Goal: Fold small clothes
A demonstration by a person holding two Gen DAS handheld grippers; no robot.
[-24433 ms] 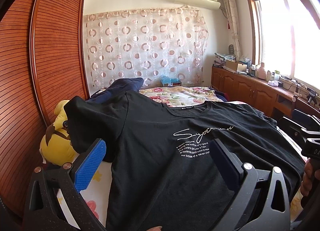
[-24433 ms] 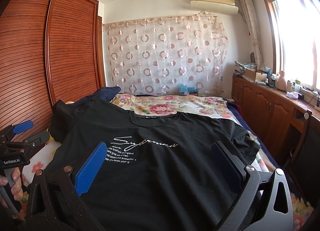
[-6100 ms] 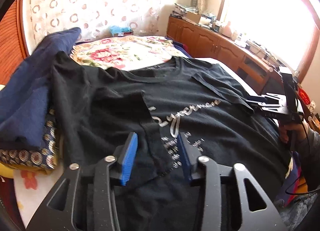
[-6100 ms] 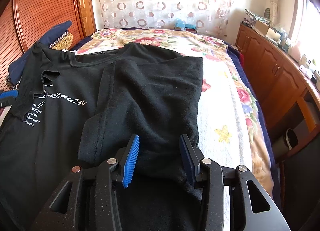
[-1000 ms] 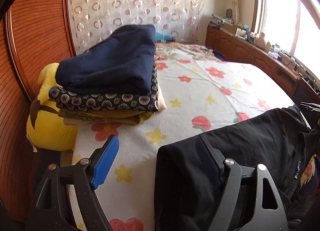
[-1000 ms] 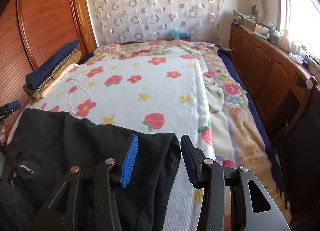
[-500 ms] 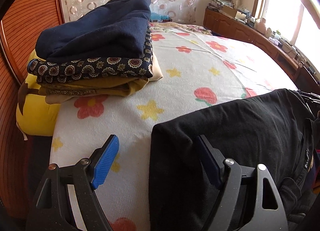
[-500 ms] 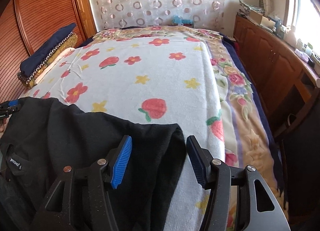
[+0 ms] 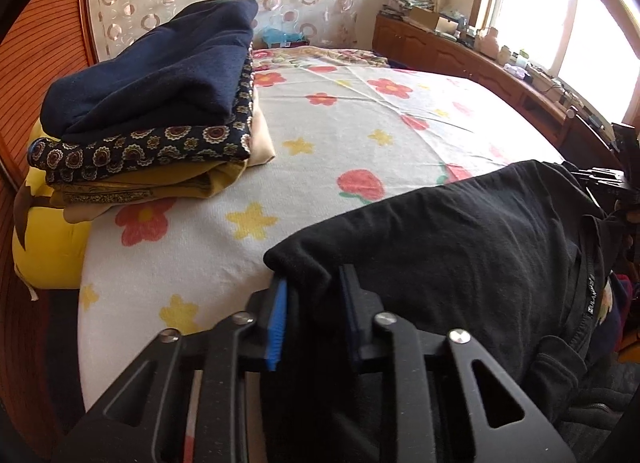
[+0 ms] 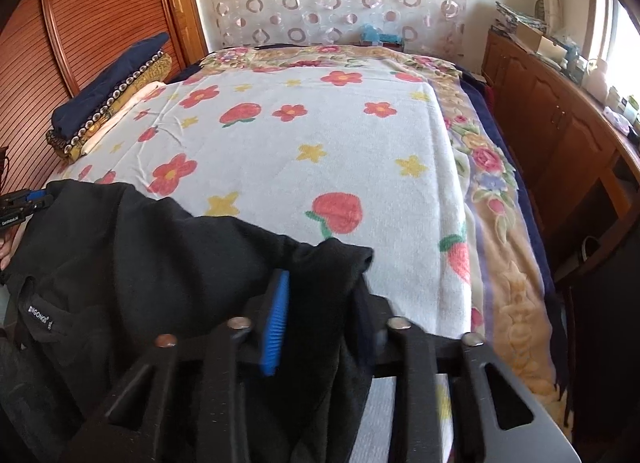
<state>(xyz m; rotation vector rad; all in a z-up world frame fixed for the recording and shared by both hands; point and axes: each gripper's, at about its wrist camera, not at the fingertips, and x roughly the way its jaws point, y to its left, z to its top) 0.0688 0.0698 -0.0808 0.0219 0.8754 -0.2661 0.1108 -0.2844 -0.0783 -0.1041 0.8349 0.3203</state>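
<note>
Black cotton T-shirt [image 9: 460, 247] bunched at near edge of white flower-printed bedspread [image 9: 360, 123]. Left claw [image 9: 312, 315] just closed, clenched on its near-left corner; right claw [image 10: 320, 323] just closed, clenched on near-right corner. Folded clothes stack [image 9: 152, 111] far left on bedspread.

Both your grippers clamp the black shirt

Your left gripper [image 9: 314, 283] tilts downward, its jaws just closed, pads pinching a corner of the black shirt [image 9: 460, 239]; your right gripper [image 10: 322, 291] tilts likewise, jaws just closed on the opposite corner.

Open bedspread [image 10: 320, 151]; clothes stack [image 9: 152, 123] far-left.
</note>
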